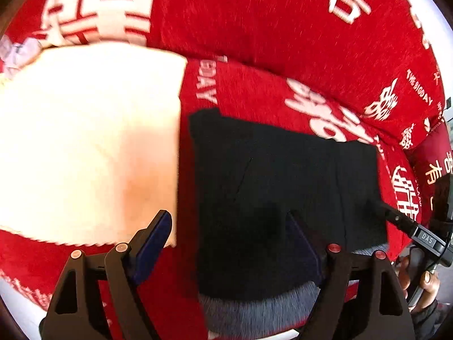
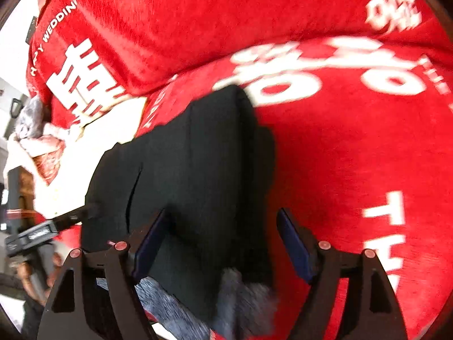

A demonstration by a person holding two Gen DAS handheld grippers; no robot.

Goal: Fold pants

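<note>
The black pants [image 1: 283,187] lie folded into a rough rectangle on the red blanket [image 1: 283,42], with grey fleece lining [image 1: 254,308] showing at the near edge. My left gripper [image 1: 229,226] is open, hovering over the pants' near left part, holding nothing. In the right wrist view the pants [image 2: 192,170] run away from me, and my right gripper [image 2: 223,223] is open above their near end, its fingers astride the cloth. The right gripper's tip [image 1: 396,218] shows at the pants' right edge in the left view.
A folded cream garment [image 1: 90,141] lies on the blanket just left of the pants, also in the right wrist view [image 2: 70,170]. The red sofa back [image 2: 226,14] with white lettering rises behind. The other gripper [image 2: 42,232] shows at left.
</note>
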